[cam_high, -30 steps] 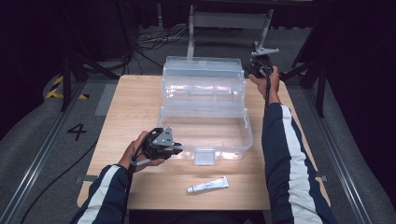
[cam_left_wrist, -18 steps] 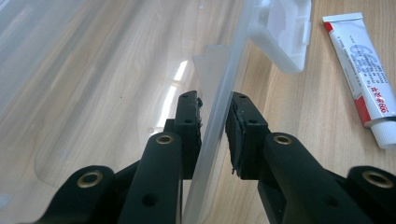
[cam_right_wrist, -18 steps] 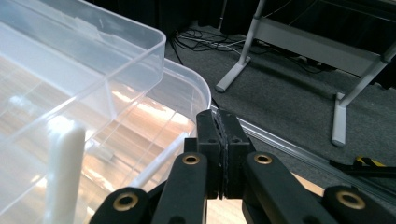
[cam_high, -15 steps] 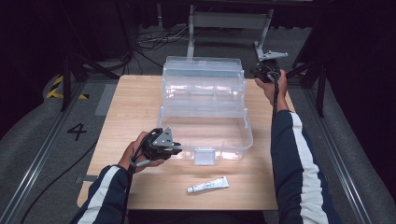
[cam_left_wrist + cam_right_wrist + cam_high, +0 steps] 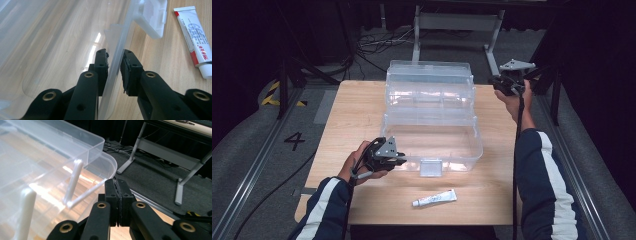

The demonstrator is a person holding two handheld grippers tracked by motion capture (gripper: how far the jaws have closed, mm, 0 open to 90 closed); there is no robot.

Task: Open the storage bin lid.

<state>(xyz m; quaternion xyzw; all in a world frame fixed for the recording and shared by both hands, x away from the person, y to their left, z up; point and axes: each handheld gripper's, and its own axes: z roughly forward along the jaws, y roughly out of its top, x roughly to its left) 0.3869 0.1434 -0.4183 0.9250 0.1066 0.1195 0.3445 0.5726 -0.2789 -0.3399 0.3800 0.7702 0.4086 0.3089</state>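
A clear plastic box (image 5: 462,150) stands on the wooden table (image 5: 357,115) with its lid (image 5: 428,85) swung up and back. My left gripper (image 5: 399,159) is at the box's front left corner. In the left gripper view it (image 5: 115,65) is shut on the thin clear wall (image 5: 120,42), one pad on each side. My right gripper (image 5: 494,82) hovers off the lid's right end. In the right gripper view it (image 5: 116,187) is shut with nothing between its pads, and the clear lid (image 5: 50,157) lies to its left.
A white tube (image 5: 434,198) with red print lies on the table in front of the box, and it is also near my left jaws (image 5: 197,37). The box's front latch (image 5: 430,167) hangs down. A grey metal stand (image 5: 457,22) and cables sit on the floor beyond the table.
My right hand has moved its shut gripper to the right, away from the lid's right end. The left gripper has kept its hold on the box wall.
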